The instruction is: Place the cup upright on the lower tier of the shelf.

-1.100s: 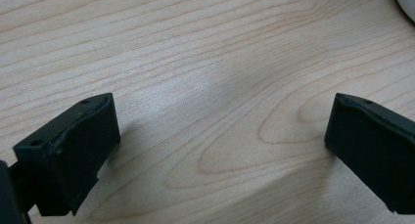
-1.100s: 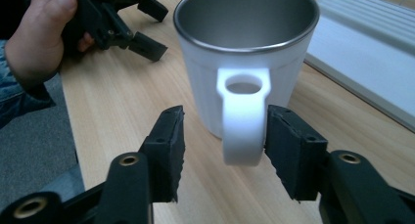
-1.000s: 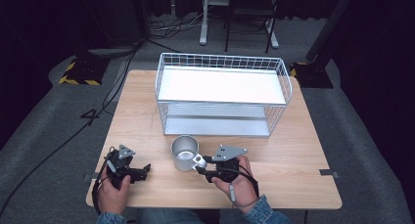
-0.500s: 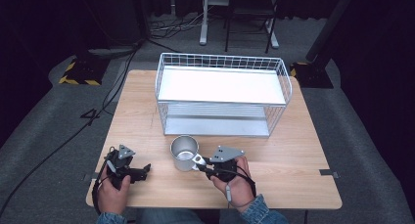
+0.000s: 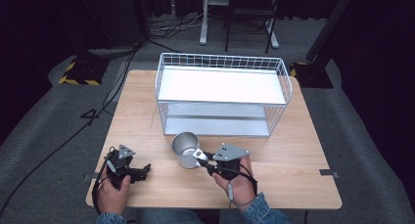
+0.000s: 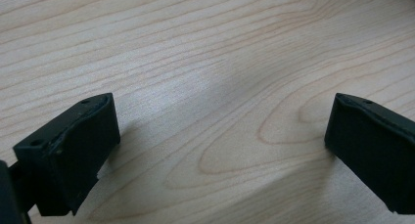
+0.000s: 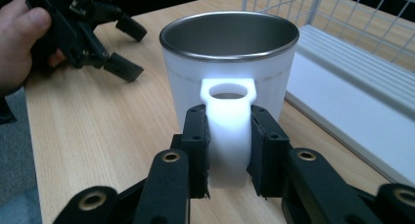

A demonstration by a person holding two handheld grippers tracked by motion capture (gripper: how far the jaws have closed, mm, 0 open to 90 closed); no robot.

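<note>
Right gripper [image 7: 226, 150] has its jaws clamped on the white handle [image 7: 228, 131] of the metal mug [image 5: 186, 149], which stands upright on the wooden table [image 5: 293, 170] just in front of the white wire basket [image 5: 222, 94]; the handle's lower end is hidden behind the jaws. Left gripper [image 5: 128, 168] rests near the table's front-left edge, jaws spread wide over bare wood, tips cut off in its own view. Plenty of free tabletop lies between the two grippers and off to the right.
</note>
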